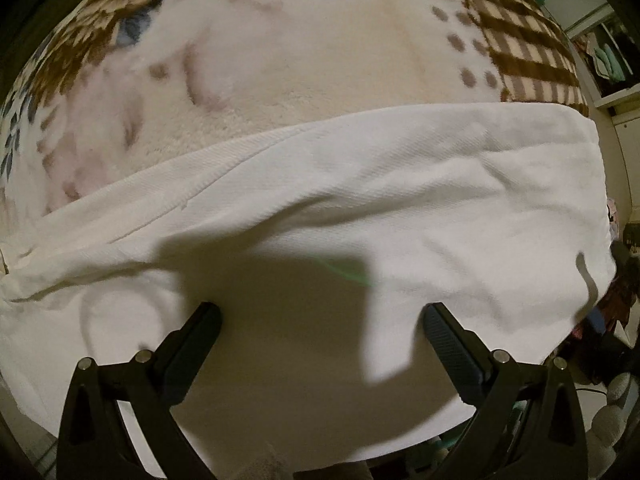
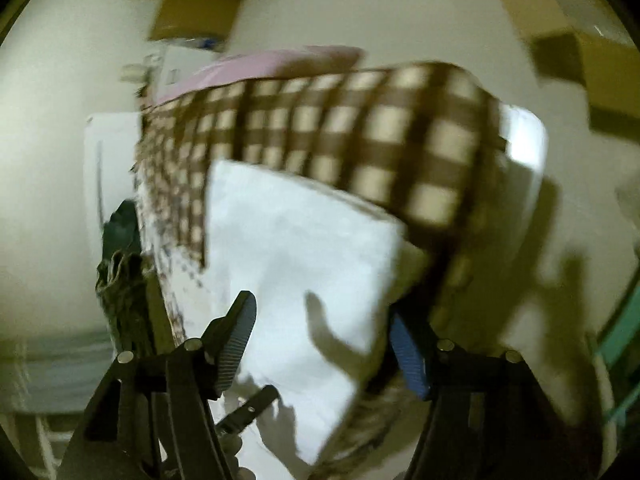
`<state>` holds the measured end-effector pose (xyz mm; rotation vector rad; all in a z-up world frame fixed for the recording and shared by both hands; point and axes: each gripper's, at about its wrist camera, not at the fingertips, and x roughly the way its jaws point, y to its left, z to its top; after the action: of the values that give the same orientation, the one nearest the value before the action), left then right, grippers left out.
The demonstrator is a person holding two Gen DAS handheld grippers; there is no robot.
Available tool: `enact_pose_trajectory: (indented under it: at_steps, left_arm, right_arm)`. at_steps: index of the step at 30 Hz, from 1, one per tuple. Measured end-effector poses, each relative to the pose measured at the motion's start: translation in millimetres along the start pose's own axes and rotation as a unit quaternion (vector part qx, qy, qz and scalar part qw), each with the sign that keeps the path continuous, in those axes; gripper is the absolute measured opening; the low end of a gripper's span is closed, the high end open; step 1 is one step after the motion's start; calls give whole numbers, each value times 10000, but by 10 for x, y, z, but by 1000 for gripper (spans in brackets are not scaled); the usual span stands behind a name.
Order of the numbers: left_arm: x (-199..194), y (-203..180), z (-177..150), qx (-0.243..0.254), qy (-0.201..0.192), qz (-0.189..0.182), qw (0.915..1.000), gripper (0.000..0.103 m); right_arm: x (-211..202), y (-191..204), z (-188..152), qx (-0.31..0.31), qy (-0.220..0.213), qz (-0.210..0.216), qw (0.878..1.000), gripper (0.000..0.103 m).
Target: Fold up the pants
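Note:
White pants [image 1: 360, 208] lie folded in a broad band across a patterned fleece blanket [image 1: 280, 60] on a bed. My left gripper [image 1: 320, 312] points straight down over the near part of the pants. Its jaws stand wide open with only flat cloth and their own shadow beneath. The right wrist view is blurred. There the pants [image 2: 296, 240] show as a white slab that ends at the bed's corner. My right gripper [image 2: 320, 312] is open, with the cloth's near corner lying between its fingers and the pads apart from it.
The brown checked part of the blanket [image 2: 360, 140] drapes over the bed's corner, a pink cover [image 2: 260, 66] behind it. Dark clothes [image 2: 120, 264] hang at the left. Cardboard boxes [image 2: 196, 12] stand on the floor beyond. Shelves with clothes [image 1: 604, 60] are at the right.

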<state>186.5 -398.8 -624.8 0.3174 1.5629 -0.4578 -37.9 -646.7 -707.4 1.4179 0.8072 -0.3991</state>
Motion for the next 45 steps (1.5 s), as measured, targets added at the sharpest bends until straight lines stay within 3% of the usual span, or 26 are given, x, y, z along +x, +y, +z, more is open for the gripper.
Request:
enact_pose_trajectory:
  at_steps: [5, 10, 15, 17, 19, 20, 26, 33, 38, 45]
  left_arm:
    - [25, -17, -12, 18, -58, 8, 10000, 103]
    - [94, -66, 52, -170, -178, 27, 9997, 103]
    - [81, -125, 22, -194, -316, 90, 9993, 103]
    - [71, -144, 13, -181, -341, 86, 9992, 103]
    - [62, -130, -3, -164, -351, 77, 9992, 103]
    - [57, -135, -19, -158, -353, 76, 9992, 103]
    - [-2, -137, -88, -91, -412, -3, 9991, 103]
    - [-147, 93, -181, -115, -446, -267, 9986, 103]
    - [-389, 622, -342, -647, -499, -504, 9954, 103]
    - [-783, 1743, -864, -1346, -663, -576, 9870, 103]
  right_arm:
    - [132, -71, 16, 176, -109, 533, 9984, 66]
    - [236, -315, 71, 567, -112, 1501, 9870, 68]
    - [439, -215, 136, 267, -20, 1834, 9827, 68]
    - [514, -104, 127, 109, -46, 1783, 9839, 65]
    - [606, -13, 116, -78, -6, 1577, 9875, 39]
    - [676, 28, 98, -186, 74, 1423, 9896, 13]
    - [649, 285, -19, -439, -211, 680, 9965, 12]
    - [439, 735, -189, -894, -418, 337, 9945, 11]
    - [319, 1161, -434, -1190, -515, 293, 9911, 11]
    - [350, 1806, -1298, -1867, -452, -4, 9814, 10]
